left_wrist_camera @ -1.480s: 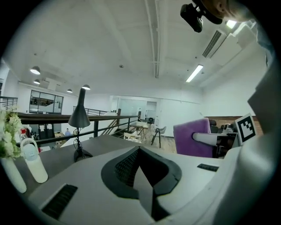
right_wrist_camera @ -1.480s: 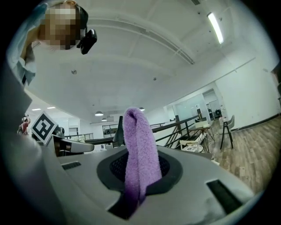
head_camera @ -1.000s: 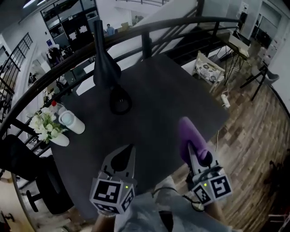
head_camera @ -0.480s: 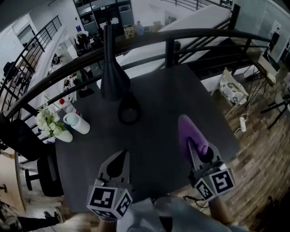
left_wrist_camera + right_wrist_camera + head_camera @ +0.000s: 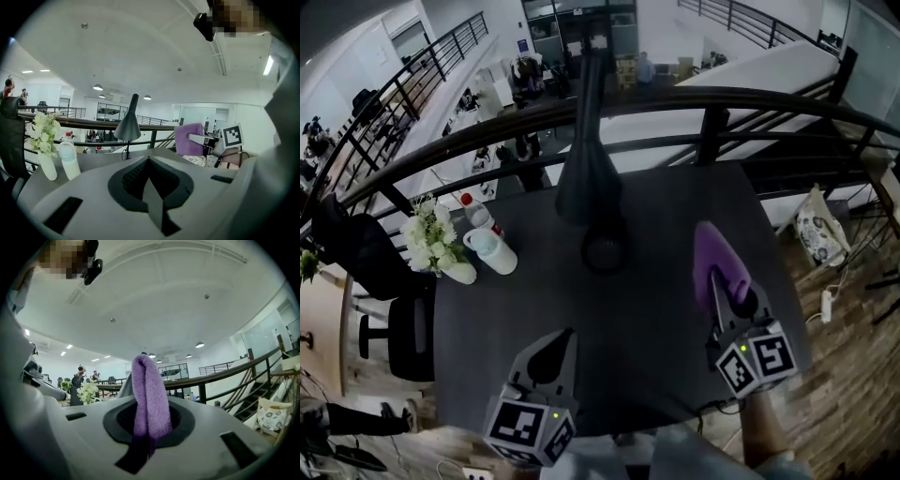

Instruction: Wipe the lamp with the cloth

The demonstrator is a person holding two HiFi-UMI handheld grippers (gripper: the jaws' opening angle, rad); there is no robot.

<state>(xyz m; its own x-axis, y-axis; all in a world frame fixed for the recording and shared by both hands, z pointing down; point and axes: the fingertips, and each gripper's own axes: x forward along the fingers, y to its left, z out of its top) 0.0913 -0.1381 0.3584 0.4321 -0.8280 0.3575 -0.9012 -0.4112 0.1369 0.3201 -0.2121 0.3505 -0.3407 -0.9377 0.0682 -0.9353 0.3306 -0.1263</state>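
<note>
A dark lamp (image 5: 589, 169) with a cone shade and round base (image 5: 605, 250) stands at the far side of the dark table (image 5: 647, 337); the left gripper view shows the lamp (image 5: 129, 129) too. My right gripper (image 5: 720, 281) is shut on a folded purple cloth (image 5: 712, 258), held upright above the table's right part, short of the lamp. In the right gripper view the cloth (image 5: 149, 399) rises from the jaws. My left gripper (image 5: 551, 354) hovers over the near edge, shut and holding nothing; in its own view the left gripper (image 5: 149, 187) shows its jaws together.
A vase of white flowers (image 5: 431, 239), a white bottle (image 5: 492, 251) and a red-capped bottle (image 5: 478, 216) sit at the table's left. A curved black railing (image 5: 694, 103) runs behind the table. A black chair (image 5: 380, 300) stands to the left.
The head view has swung, so the lamp and table now sit further right and lower. Both grippers keep the same pose, the right one still holding the cloth.
</note>
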